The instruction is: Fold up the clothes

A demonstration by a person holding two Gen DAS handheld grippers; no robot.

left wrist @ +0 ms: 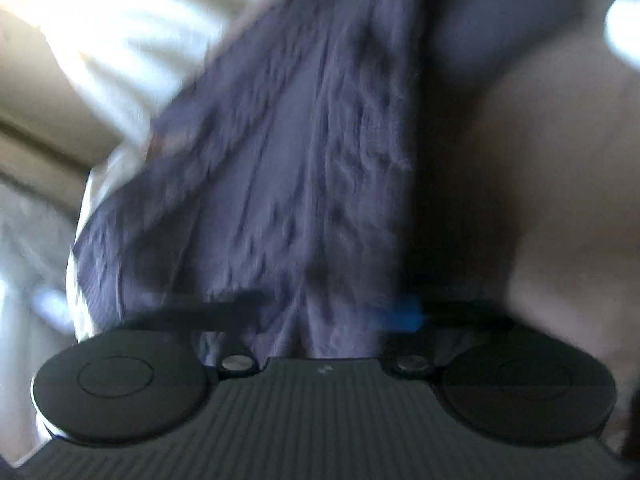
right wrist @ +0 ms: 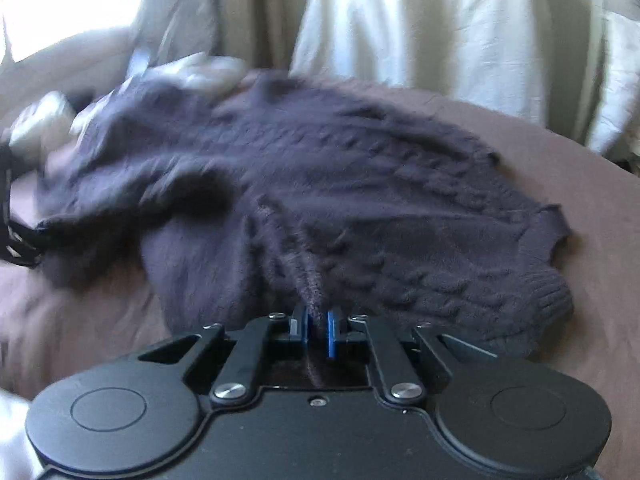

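1. Covering most of the scene, a brown bedsheet [right wrist: 540, 152] spreads under everything, wrinkled and lit from the far side.
2. Hanging behind the bed, pale cream curtains [right wrist: 420, 20] fill the background, with bright light showing at the upper left of the right wrist view.
3. A dark navy cable-knit sweater [right wrist: 320, 168] lies rumpled across the sheet, its ribbed hem [right wrist: 548, 292] at the right and a sleeve trailing off to the left; in the left wrist view the same knit [left wrist: 280, 160] fills the middle of the picture, heavily blurred.
4. A few pale, crumpled garments [right wrist: 200, 70] sit just beyond the sweater's far left edge, too blurred to name more closely.
5. The right claw [right wrist: 318, 330] has its blue-padded jaws pinched together on a raised fold of the sweater's near edge, the knit squeezed up between the pads.
6. The left claw [left wrist: 336, 312] is smeared by motion; the sweater's fabric runs down between its jaws, which stand together, though whether the pads actually pinch the knit cannot be told.
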